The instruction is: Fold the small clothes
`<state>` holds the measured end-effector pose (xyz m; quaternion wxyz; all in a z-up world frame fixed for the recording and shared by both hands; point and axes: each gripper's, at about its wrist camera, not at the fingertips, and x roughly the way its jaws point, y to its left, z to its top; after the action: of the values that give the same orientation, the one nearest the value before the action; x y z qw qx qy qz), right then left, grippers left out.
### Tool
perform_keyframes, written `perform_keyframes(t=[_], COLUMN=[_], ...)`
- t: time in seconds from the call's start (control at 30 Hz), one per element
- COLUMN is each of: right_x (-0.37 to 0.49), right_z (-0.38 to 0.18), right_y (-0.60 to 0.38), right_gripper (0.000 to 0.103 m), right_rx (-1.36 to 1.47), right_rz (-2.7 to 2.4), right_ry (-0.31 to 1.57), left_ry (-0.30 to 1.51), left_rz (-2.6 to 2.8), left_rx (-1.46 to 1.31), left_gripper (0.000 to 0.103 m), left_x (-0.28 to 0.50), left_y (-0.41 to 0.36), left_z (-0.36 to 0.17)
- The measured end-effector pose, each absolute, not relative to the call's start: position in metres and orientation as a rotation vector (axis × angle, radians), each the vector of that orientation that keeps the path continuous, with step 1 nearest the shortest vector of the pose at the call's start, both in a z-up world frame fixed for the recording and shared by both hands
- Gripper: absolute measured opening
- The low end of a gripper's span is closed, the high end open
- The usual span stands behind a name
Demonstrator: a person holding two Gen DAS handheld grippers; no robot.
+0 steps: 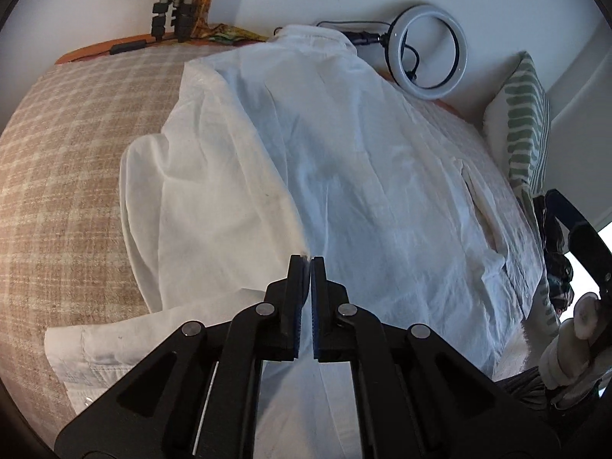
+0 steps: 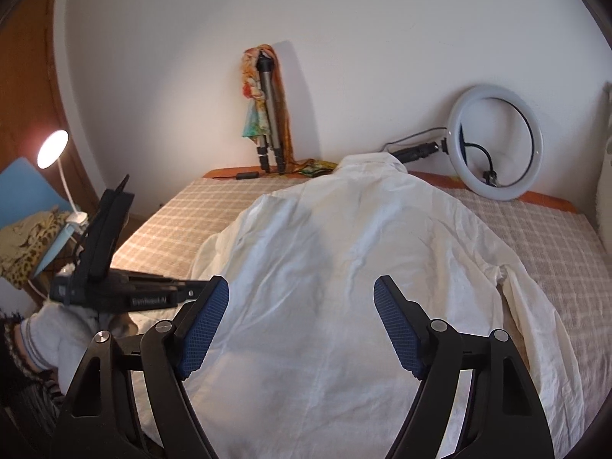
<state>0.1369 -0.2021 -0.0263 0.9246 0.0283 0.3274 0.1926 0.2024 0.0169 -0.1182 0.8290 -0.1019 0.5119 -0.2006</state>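
Checked bedspread [image 2: 172, 222] under white shirt [image 2: 344, 267] lying back up, left tool [image 1: 307, 264] pressed together above shirt's folded edge, right tool [image 2: 300, 298] spread, empty.

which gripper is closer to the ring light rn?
Right, as a judgement. The right gripper hovers open over the white shirt, ring light ahead to its right. The left gripper, shut, sits off the shirt's far side.
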Motion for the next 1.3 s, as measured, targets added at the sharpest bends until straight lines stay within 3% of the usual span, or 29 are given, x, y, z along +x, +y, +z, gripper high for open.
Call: perform_keyframes(t=[0.1, 0.13, 0.23, 0.37, 0.57, 0.8, 0.87, 0.9, 1.07, 1.3], right_x=[0.139, 0.14, 0.139, 0.136, 0.13, 0.127, 0.128, 0.128, 0.127, 0.134], right_z=[-0.027, -0.028, -0.03, -0.033, -0.036, -0.048, -0.049, -0.049, -0.05, -0.058], right_y=[-0.211, -0.214, -0.217, -0.216, -0.199, -0.185, -0.186, -0.186, -0.187, -0.189], right_gripper=[0.078, 0.078, 0.078, 0.078, 0.078, 0.078, 0.078, 0.078, 0.078, 0.078], right_rx=[0.084, 0.09, 0.098, 0.11, 0.115, 0.093, 0.092, 0.095, 0.103, 0.131], right_rz=[0.381, 0.379, 0.379, 0.39, 0.431, 0.443, 0.44, 0.437, 0.437, 0.47], right_ry=[0.687, 0.693, 0.706, 0.727, 0.741, 0.755, 0.755, 0.755, 0.755, 0.797], left_ry=[1.074, 1.061, 0.988, 0.884, 1.045, 1.073, 1.067, 1.069, 1.024, 0.82], left_rz=[-0.456, -0.471, -0.492, -0.301, -0.044, -0.041, -0.059, -0.055, -0.107, -0.354], left_rx=[-0.188, -0.185, -0.173, -0.206, -0.336, -0.354, -0.328, -0.302, -0.357, -0.244], left_gripper=[0.042, 0.046, 0.047, 0.057, 0.058, 0.058, 0.029, 0.003, 0.001, 0.001], left_x=[0.186, 0.178, 0.149, 0.129, 0.142, 0.141, 0.142, 0.144, 0.139, 0.08], left_y=[0.011, 0.01, 0.028, 0.097, 0.189, 0.192, 0.185, 0.181, 0.179, 0.122], left_z=[-0.109, -0.104, -0.08, -0.067, -0.132, -0.161, -0.161, -0.161, -0.149, -0.071])
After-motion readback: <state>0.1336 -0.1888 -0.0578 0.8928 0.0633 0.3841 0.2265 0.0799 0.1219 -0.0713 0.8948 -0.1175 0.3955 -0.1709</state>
